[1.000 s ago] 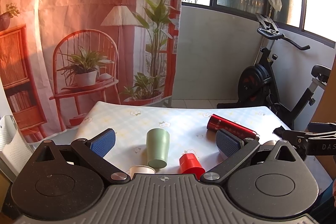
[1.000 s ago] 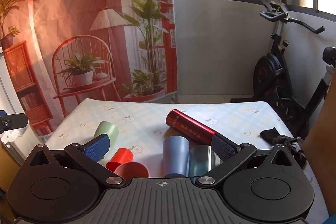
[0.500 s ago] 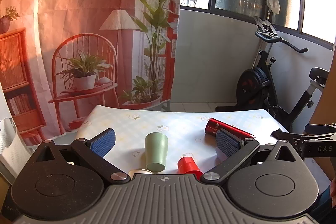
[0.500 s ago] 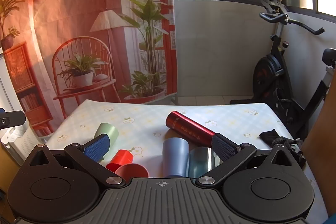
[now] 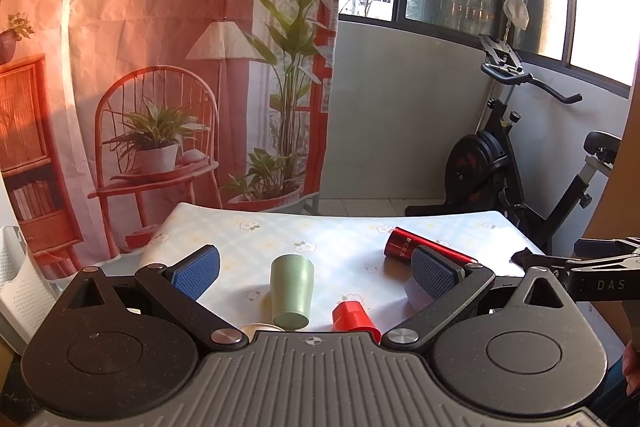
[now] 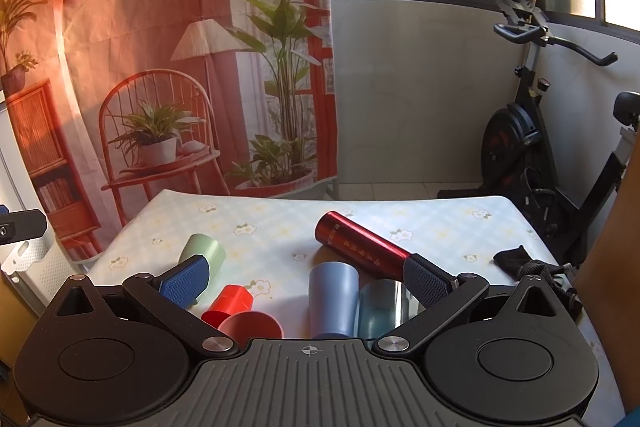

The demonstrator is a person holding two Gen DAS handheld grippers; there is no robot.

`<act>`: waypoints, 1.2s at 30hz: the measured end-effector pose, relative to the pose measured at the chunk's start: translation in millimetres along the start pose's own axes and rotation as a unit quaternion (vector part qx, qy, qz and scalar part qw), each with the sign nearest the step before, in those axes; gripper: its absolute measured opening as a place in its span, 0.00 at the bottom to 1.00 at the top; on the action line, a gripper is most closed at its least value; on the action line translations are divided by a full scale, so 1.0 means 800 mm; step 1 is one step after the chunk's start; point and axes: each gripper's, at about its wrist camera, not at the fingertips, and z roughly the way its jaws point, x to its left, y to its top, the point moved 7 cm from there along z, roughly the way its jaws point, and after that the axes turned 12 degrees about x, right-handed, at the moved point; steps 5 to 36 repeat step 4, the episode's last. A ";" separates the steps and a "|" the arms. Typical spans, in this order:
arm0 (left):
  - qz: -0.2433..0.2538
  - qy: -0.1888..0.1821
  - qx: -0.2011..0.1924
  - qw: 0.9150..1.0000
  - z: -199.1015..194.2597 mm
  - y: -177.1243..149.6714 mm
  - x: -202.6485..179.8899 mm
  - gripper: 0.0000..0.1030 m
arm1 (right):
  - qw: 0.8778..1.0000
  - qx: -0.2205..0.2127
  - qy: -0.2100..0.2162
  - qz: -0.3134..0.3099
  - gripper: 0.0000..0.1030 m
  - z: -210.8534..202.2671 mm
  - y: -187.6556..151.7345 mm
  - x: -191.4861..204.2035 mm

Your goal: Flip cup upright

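1. The table (image 6: pixel 400 215), under a pale flowered cloth, carries all the cups; both tools hang above its near edge.
2. The left gripper (image 5: pixel 314 269) and the right gripper (image 6: pixel 306 275) each have their jaws spread wide with nothing between them. I judge this the approach step: no cup is touched yet.
3. The red bottle (image 6: pixel 360 251) lies on its side at centre right, far of the cups. It is not part of the job and is best left alone.
4. The blue cup (image 6: pixel 332 301) lies on the cloth straight ahead of the right gripper, with a teal cup (image 6: pixel 378 311) touching it on the right.
5. The green cup (image 5: pixel 292 293) lies on its side ahead of the left gripper, its mouth towards the far side, well apart from the blue pair.
6. The red cup (image 6: pixel 230 303) lies between them, a pink cup (image 6: pixel 250 325) just near it.
7. Next, I judge, one gripper lowers over a single cup body, closes across it, then lifts and turns it mouth-up. The touching blue and teal cups risk being nudged together.
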 end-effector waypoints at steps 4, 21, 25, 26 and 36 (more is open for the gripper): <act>0.000 0.001 0.002 1.000 0.001 0.000 0.001 1.00 | 1.000 0.000 0.000 0.000 1.00 0.000 0.000 0.000; 0.000 0.001 0.002 1.000 0.001 0.000 0.001 1.00 | 1.000 0.000 0.000 0.000 1.00 0.000 0.000 0.000; 0.000 0.001 0.002 1.000 0.001 0.000 0.001 1.00 | 1.000 0.000 0.000 0.000 1.00 0.000 0.000 0.000; 0.000 0.001 0.002 1.000 0.001 0.000 0.001 1.00 | 1.000 0.000 0.000 0.000 1.00 0.000 0.000 0.000; 0.000 0.001 0.002 1.000 0.001 0.000 0.001 1.00 | 1.000 0.000 0.000 0.000 1.00 0.000 0.000 0.000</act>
